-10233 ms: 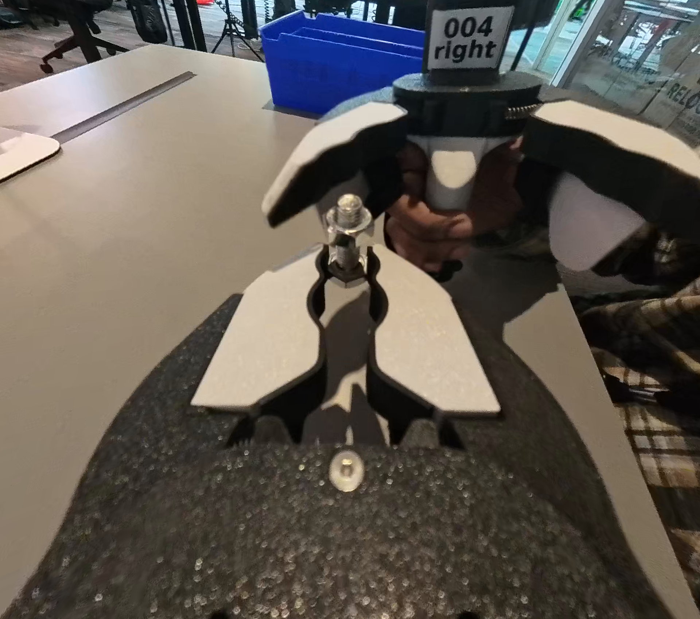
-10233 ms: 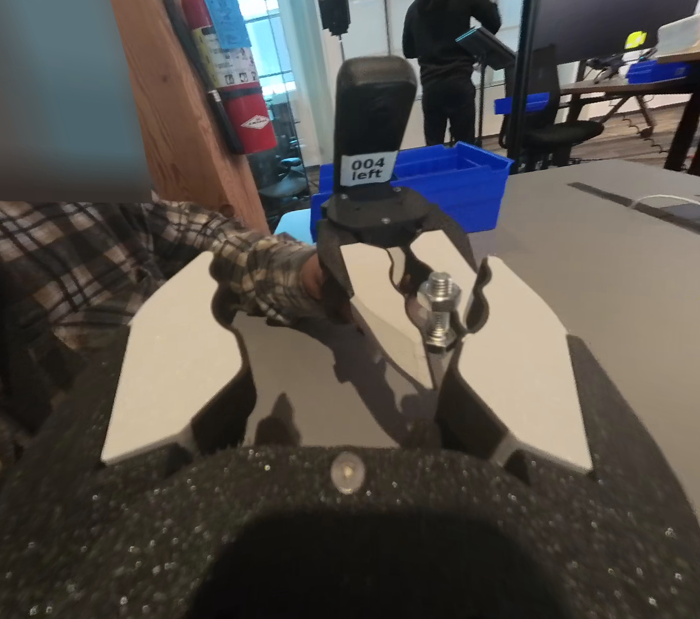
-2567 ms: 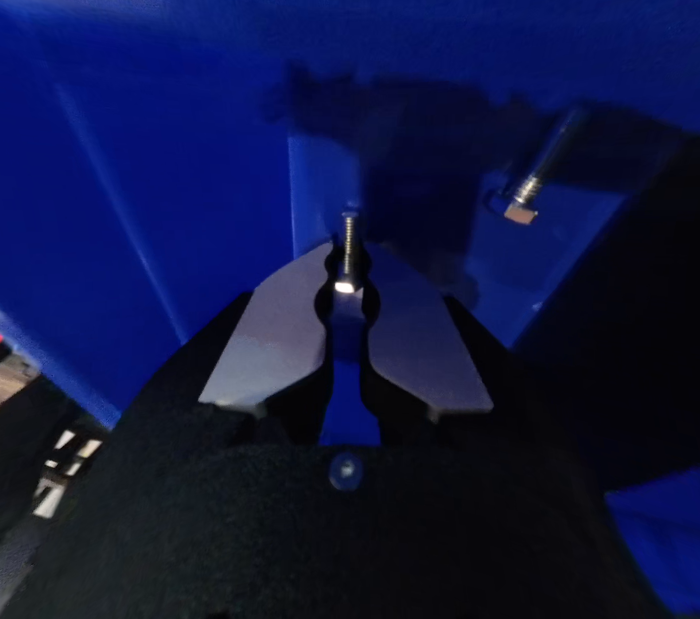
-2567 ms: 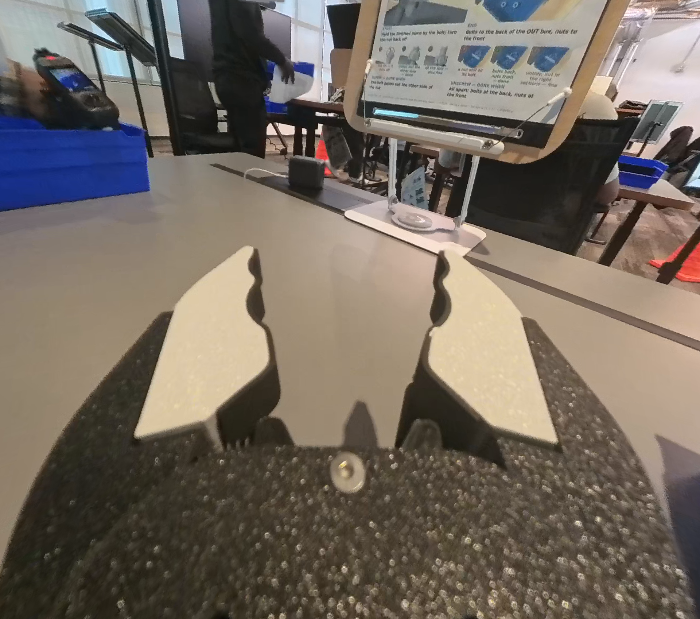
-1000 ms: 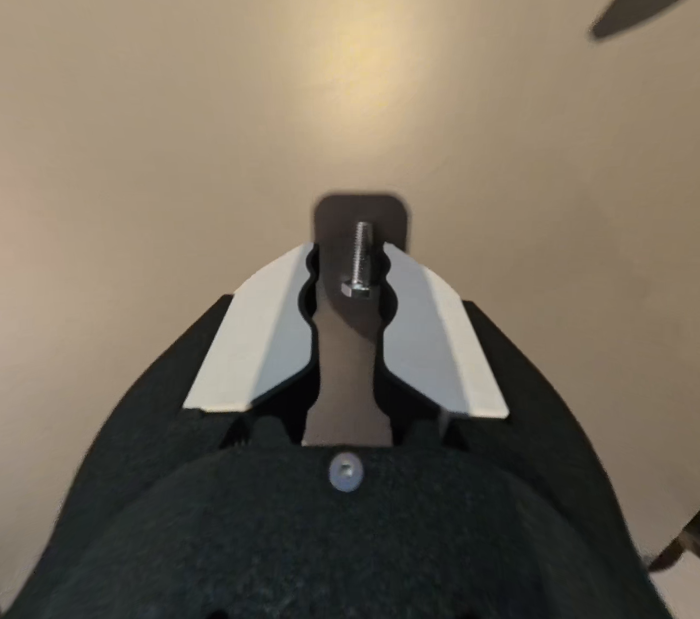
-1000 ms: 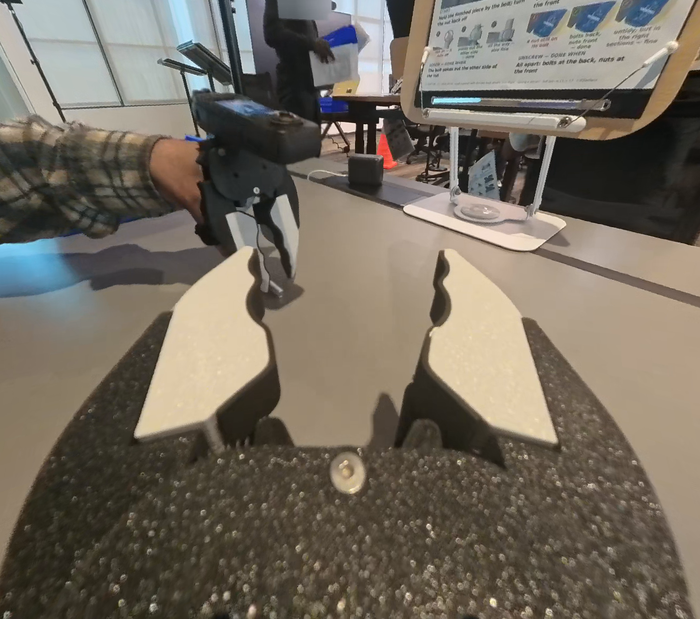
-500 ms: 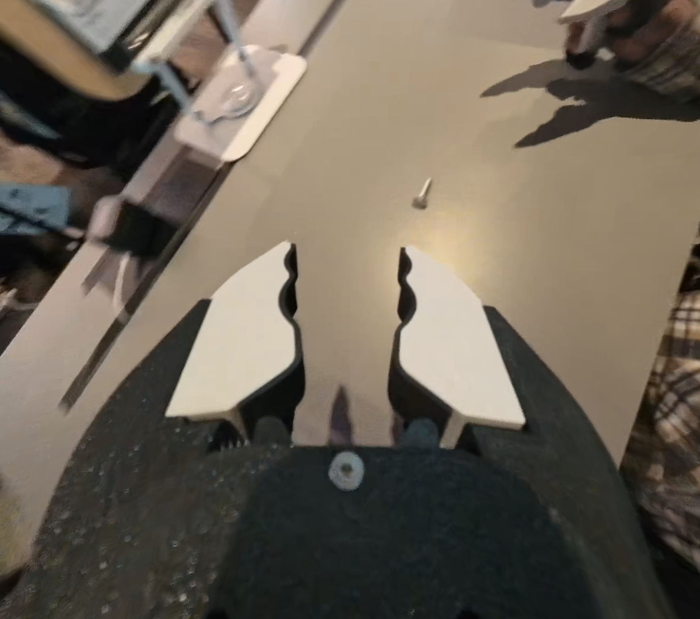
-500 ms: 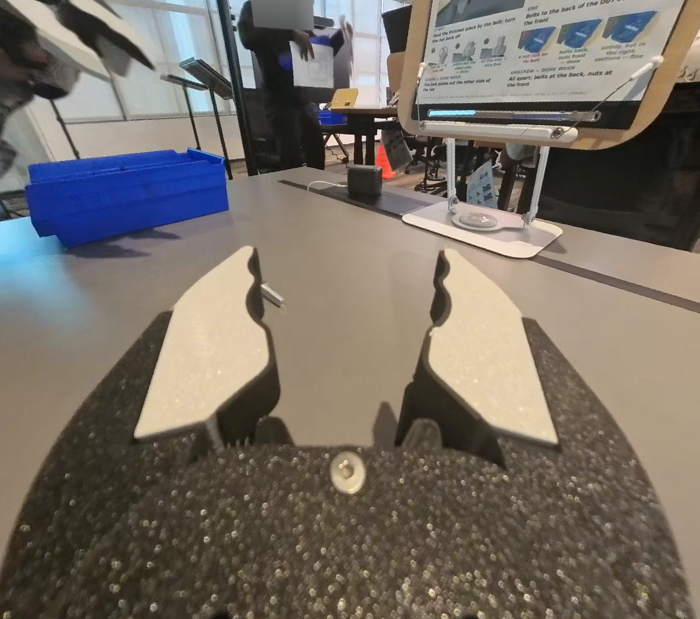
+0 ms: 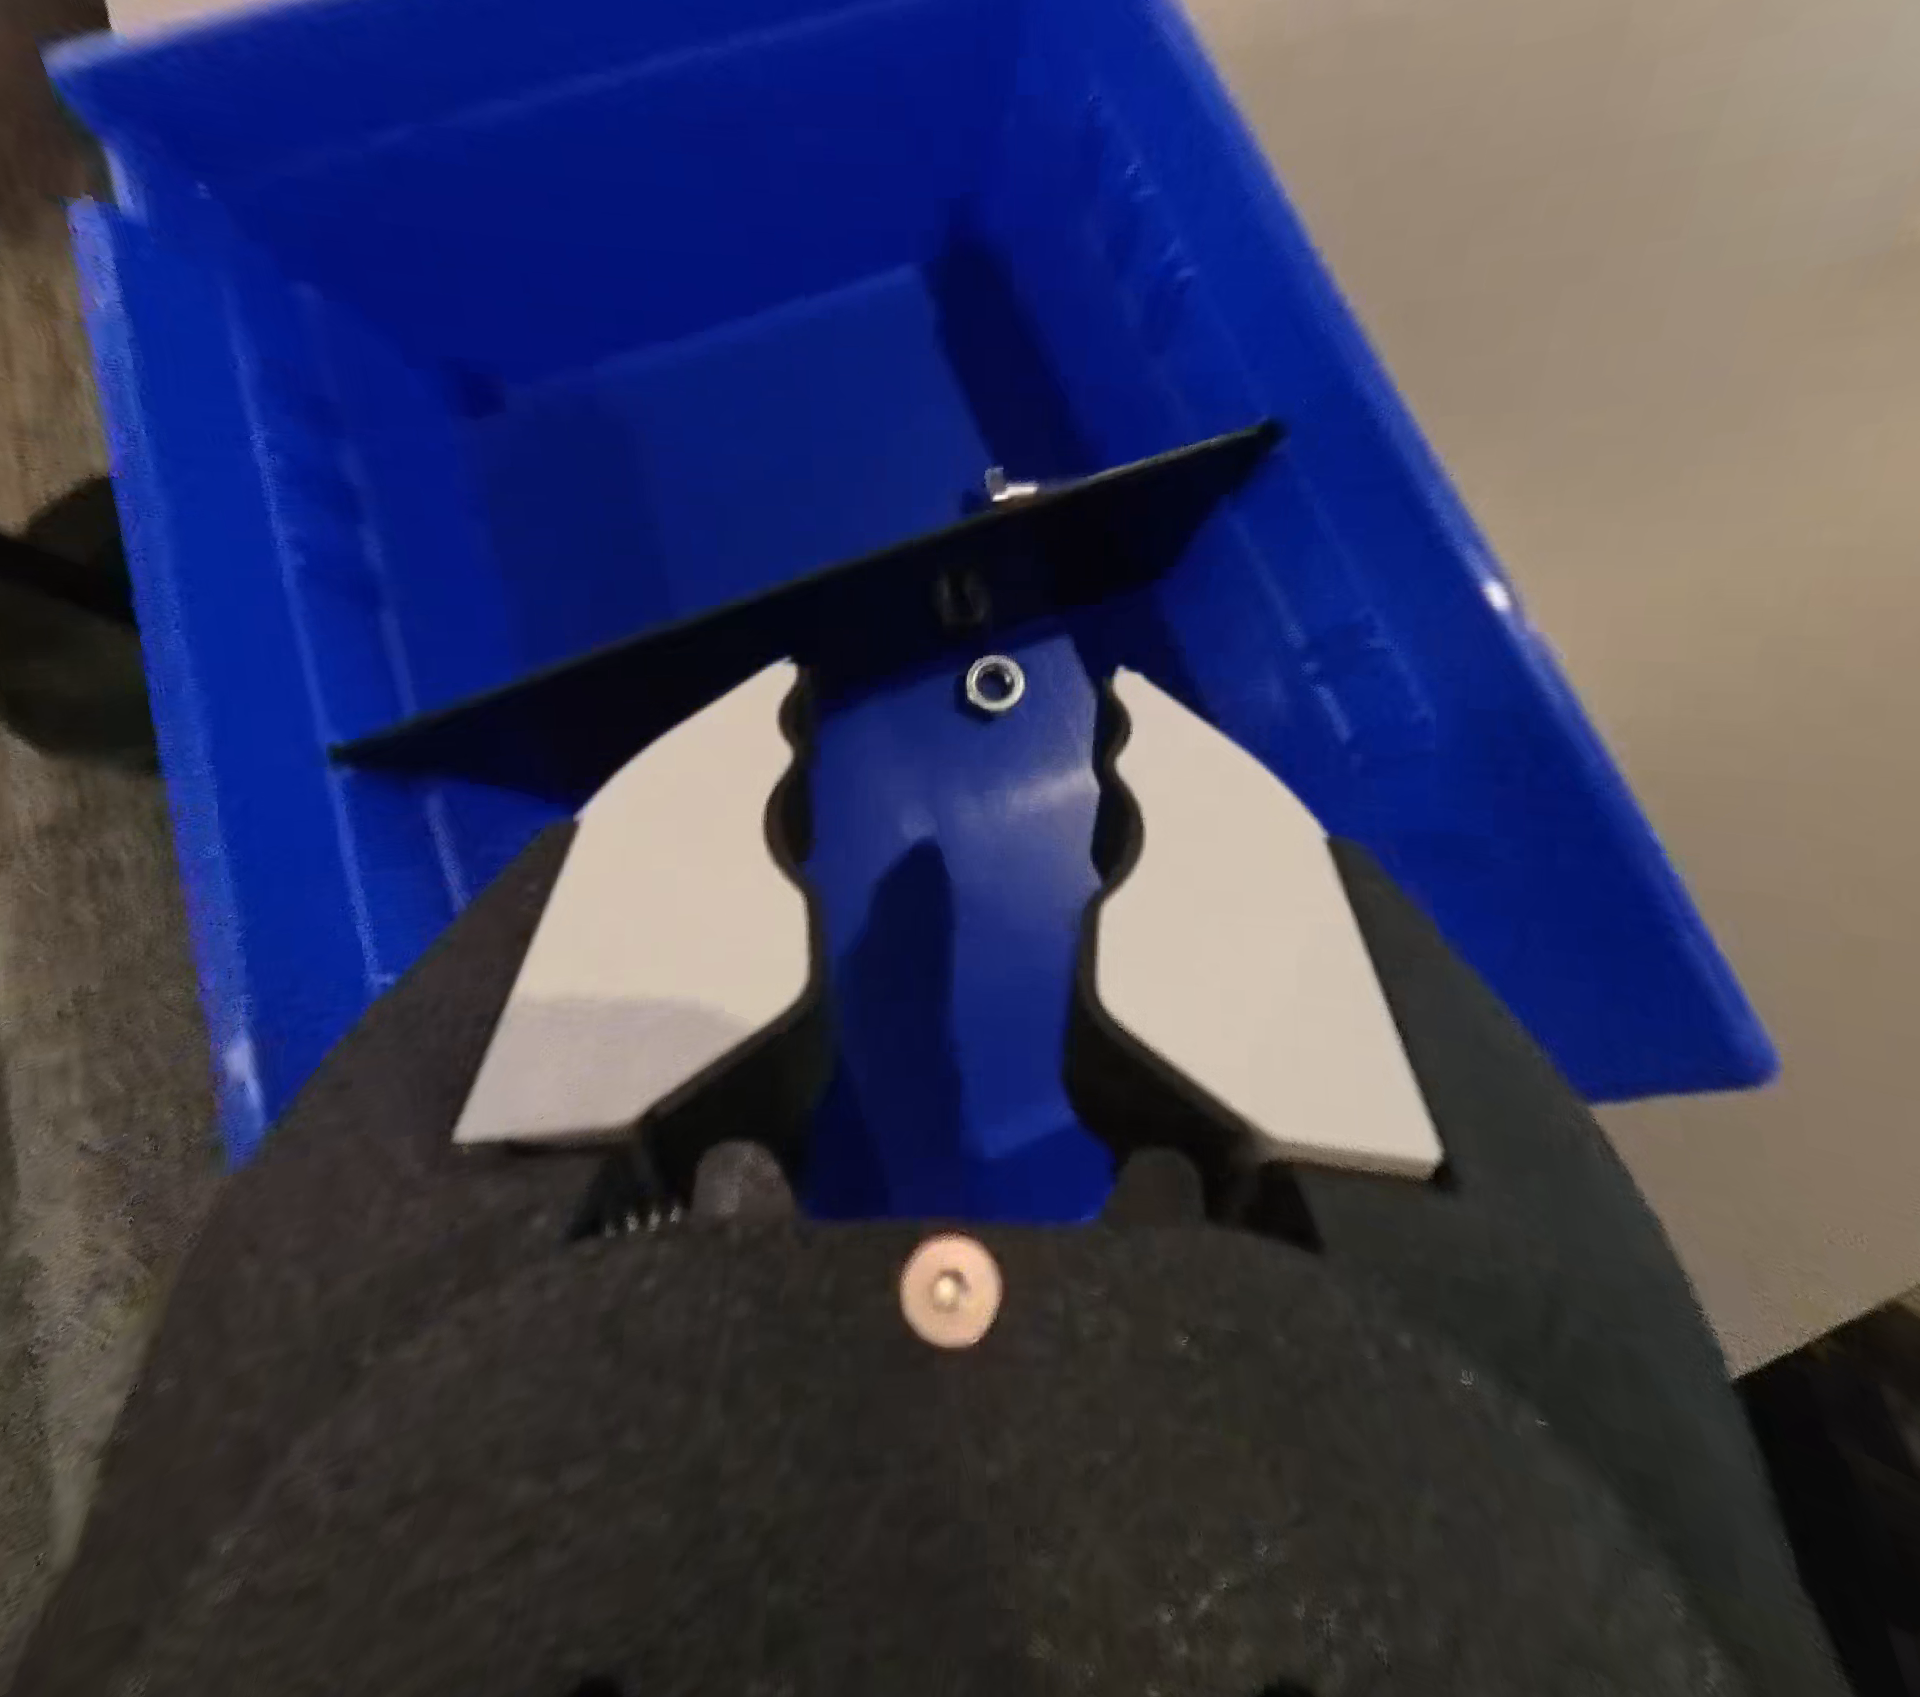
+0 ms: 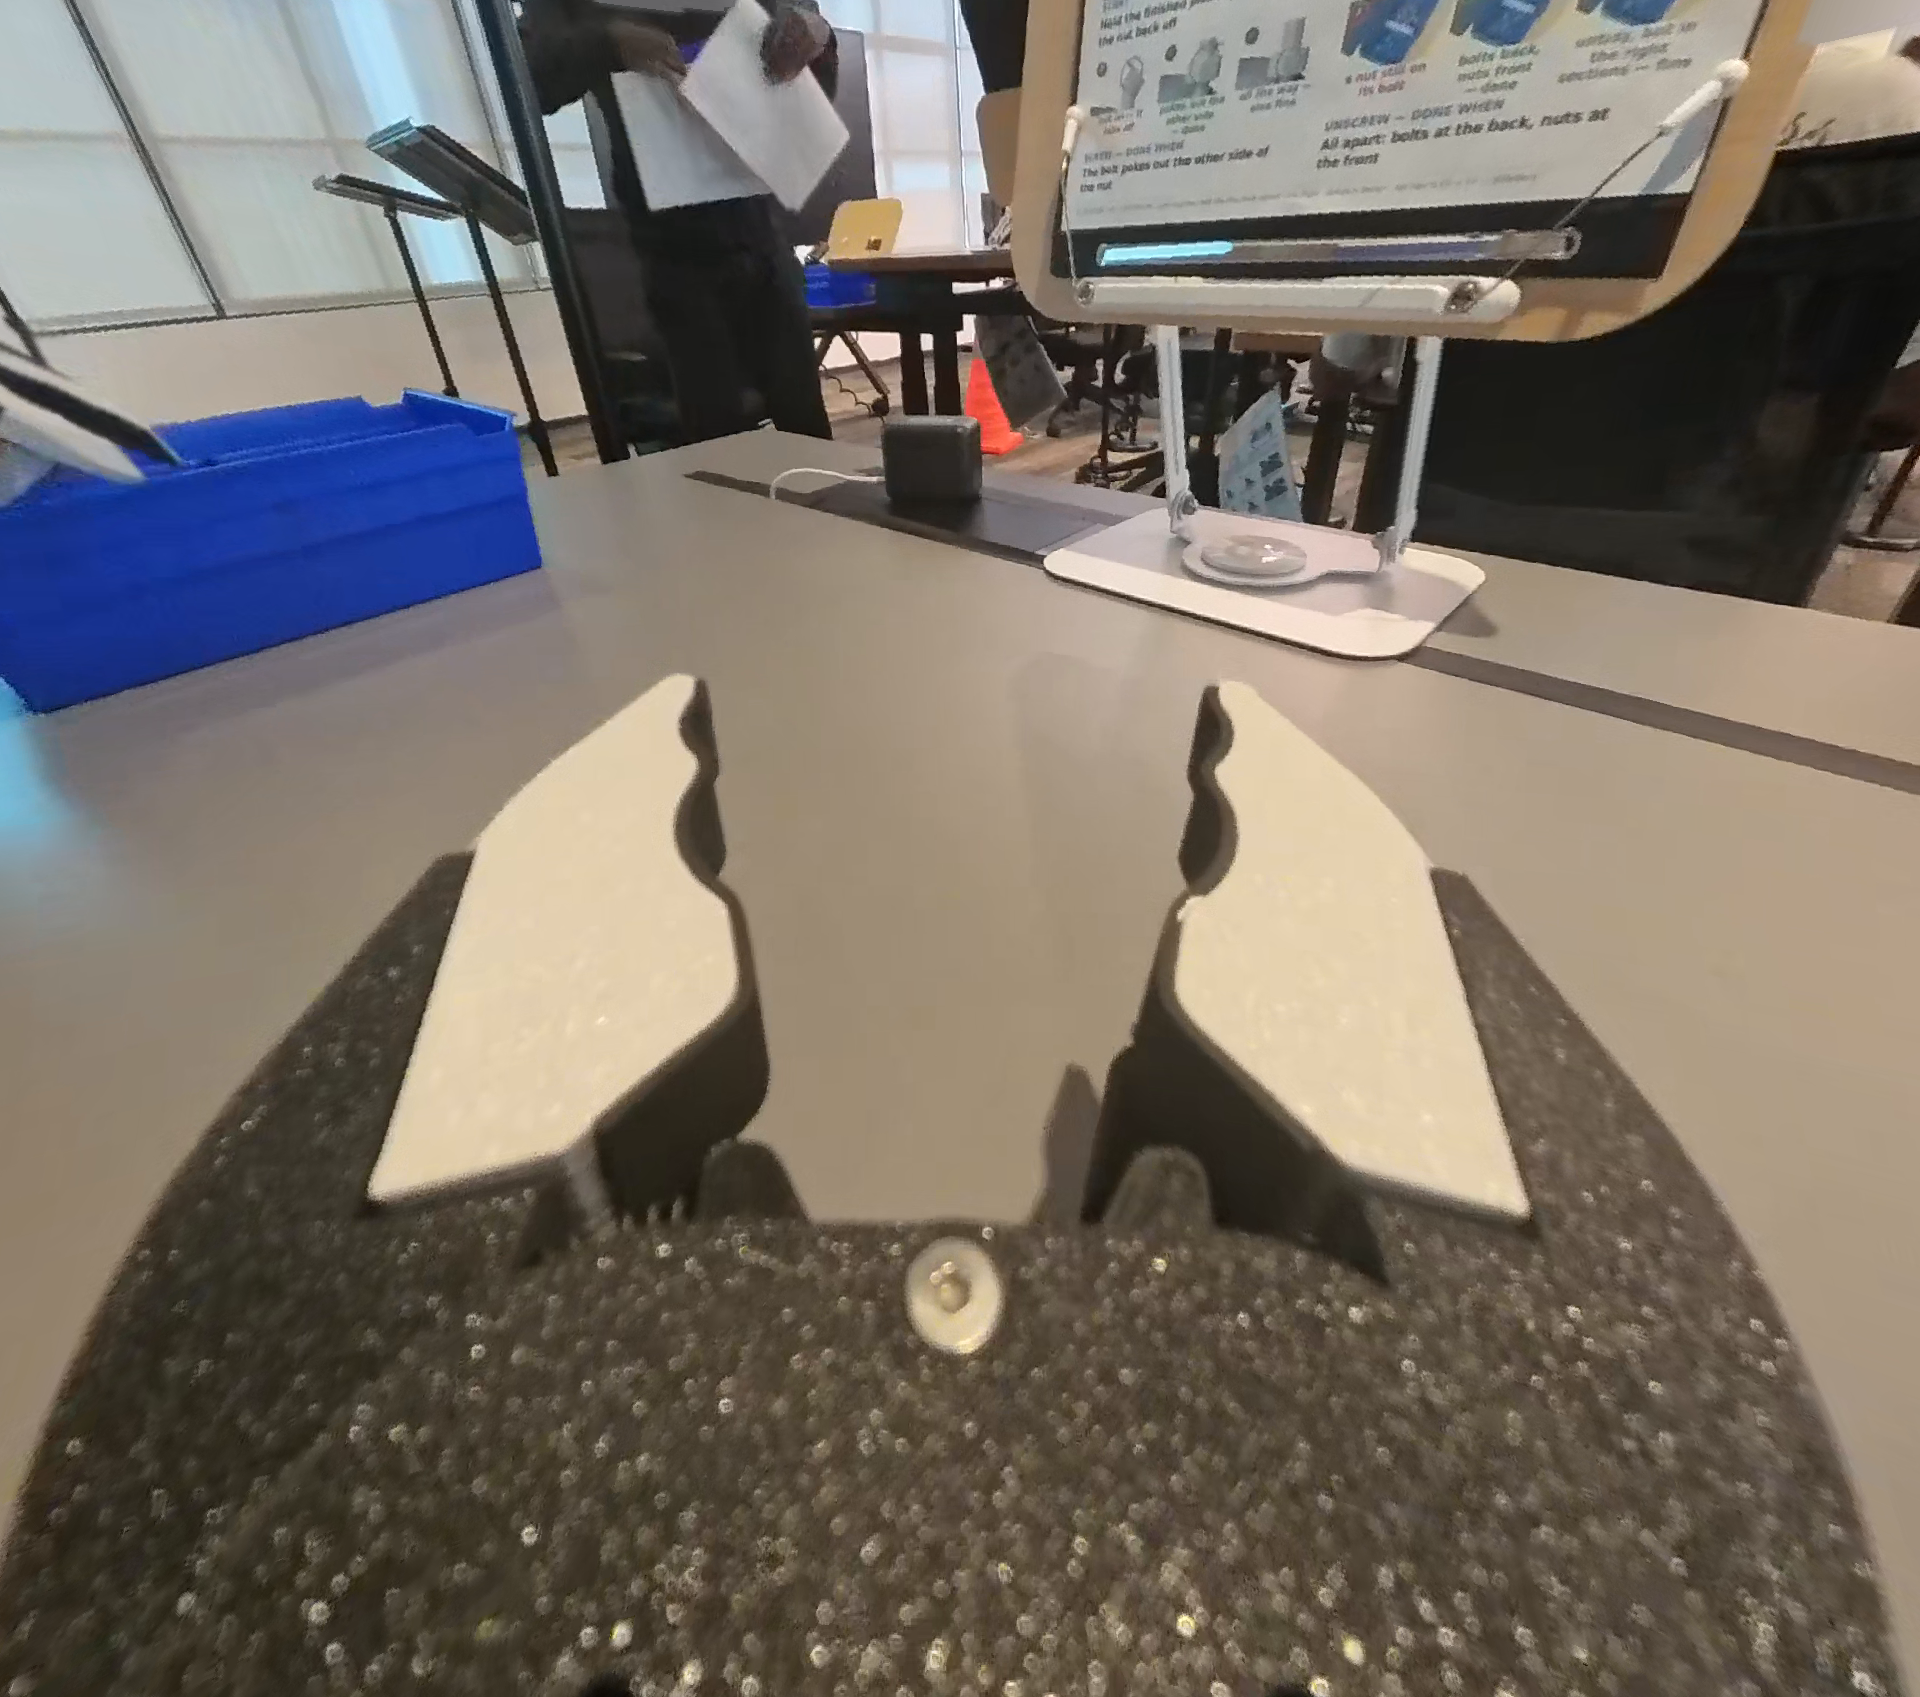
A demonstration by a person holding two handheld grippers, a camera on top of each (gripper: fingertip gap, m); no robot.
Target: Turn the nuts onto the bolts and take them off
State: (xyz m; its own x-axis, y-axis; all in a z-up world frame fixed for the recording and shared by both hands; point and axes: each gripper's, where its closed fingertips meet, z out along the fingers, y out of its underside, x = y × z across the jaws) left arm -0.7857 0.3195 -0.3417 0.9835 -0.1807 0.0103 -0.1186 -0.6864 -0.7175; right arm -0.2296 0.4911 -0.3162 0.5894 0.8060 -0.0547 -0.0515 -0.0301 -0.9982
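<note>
Nut [image 9: 992, 689] is sitting in the blue bin's [image 9: 1351, 608] front section w/ left claw [image 9: 951, 800] hovering spread above, so imo centering before closing is key, right claw [image 10: 951, 800] idling apart over the surface [image 10: 935, 608].

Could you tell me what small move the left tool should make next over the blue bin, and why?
Probably lower the left tool straight down and close on the nut. Its jaws stand open and empty above the blue bin, and the nut lies loose on the bin floor between the fingertips, just on the near side of the black divider.
</note>
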